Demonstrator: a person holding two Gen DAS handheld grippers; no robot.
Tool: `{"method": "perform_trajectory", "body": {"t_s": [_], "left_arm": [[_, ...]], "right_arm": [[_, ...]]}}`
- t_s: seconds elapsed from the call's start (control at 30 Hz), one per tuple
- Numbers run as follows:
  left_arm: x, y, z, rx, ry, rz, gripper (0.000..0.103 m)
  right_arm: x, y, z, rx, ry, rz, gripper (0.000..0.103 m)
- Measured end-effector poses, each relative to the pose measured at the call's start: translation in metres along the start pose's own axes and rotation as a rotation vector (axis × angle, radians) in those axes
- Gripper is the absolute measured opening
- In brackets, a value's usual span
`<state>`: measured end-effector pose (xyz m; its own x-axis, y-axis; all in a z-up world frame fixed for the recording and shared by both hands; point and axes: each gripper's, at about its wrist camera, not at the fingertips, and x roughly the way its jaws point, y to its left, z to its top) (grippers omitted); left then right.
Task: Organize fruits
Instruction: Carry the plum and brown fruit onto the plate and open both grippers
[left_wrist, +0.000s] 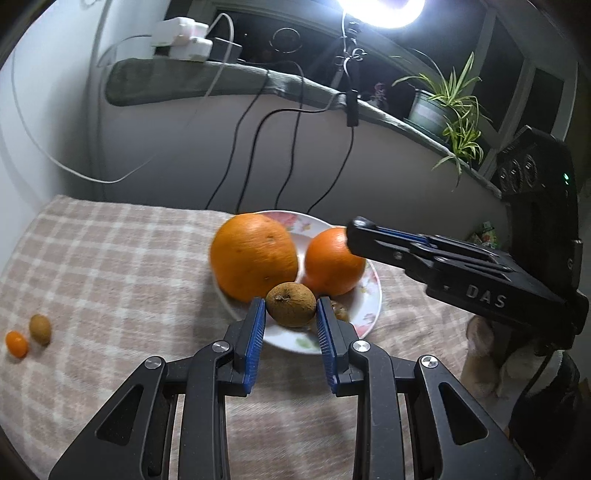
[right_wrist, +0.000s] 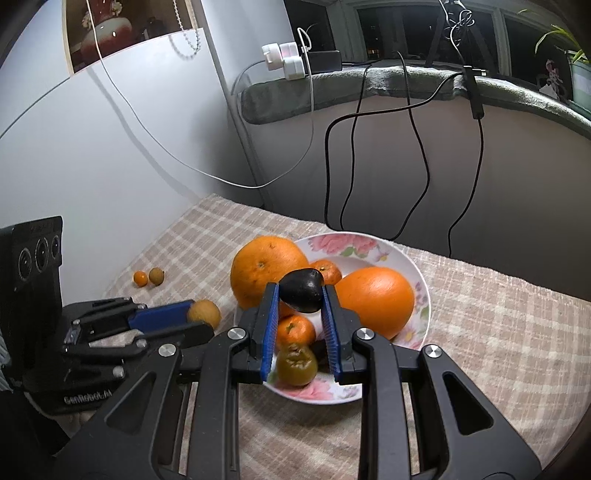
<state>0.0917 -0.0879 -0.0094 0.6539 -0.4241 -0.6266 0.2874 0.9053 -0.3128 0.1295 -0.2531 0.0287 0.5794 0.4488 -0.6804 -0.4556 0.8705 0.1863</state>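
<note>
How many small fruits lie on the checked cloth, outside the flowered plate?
2. A small orange kumquat-like fruit and a small brown-green oval fruit lie side by side on the checked cloth, left of the flowered plate. The grippers may hide others.

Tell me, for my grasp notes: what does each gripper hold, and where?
Left gripper: brown kiwi, fingers on its sides. Right gripper: dark avocado, likewise.

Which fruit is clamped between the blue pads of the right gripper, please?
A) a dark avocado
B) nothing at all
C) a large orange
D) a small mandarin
A: in the right wrist view the right gripper is shut on the dark avocado, its blue pads pressing both sides, above the flowered plate.
</note>
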Motion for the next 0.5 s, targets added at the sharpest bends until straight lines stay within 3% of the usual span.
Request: {"method": "perform_trajectory", "body": {"t_s": [0.5], "left_arm": [[0.021,-0.022,0.008,0.025,0.019,-0.036,0.027]], "right_arm": [[0.033,-0.019,0.024,-0.018,0.026,-0.019,0.024]]}}
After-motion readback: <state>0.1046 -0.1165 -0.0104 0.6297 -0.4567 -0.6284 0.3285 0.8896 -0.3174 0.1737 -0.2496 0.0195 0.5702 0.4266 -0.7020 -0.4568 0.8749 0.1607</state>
